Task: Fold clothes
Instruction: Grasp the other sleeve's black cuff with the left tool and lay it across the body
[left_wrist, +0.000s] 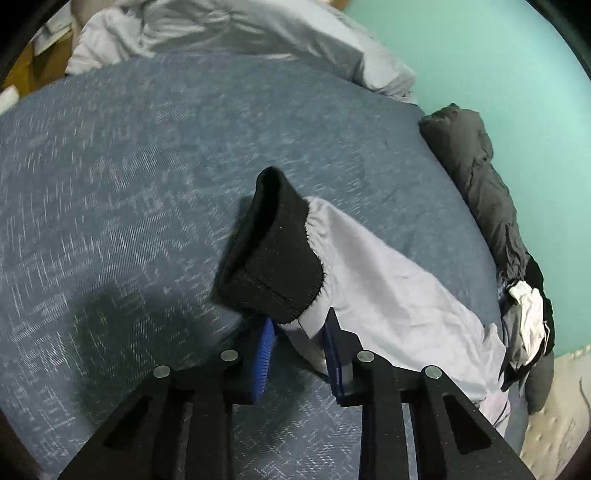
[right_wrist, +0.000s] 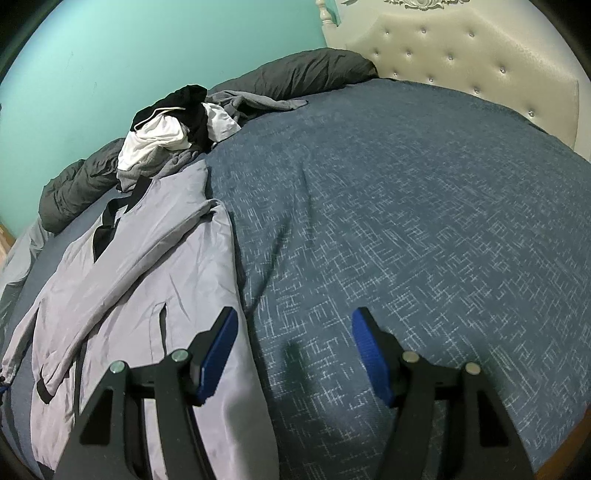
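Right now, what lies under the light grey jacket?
The blue bedspread shows around the light grey jacket. One sleeve is folded across its front. Its far collar end runs under the clothes pile; anything beneath its body is covered.

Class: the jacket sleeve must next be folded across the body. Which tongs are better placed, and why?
Left. The left tongs already grip the sleeve just behind its black cuff. The right tongs hang open and empty beside the jacket.

Left gripper (left_wrist: 299, 332): angled downward, blue pads drawn close, pinching pale sleeve fabric (left_wrist: 388, 284) just behind its black cuff (left_wrist: 273, 262). Right gripper (right_wrist: 293, 354): angled downward, jaws wide apart, nothing between the pads, left finger (right_wrist: 218, 350) over jacket edge.
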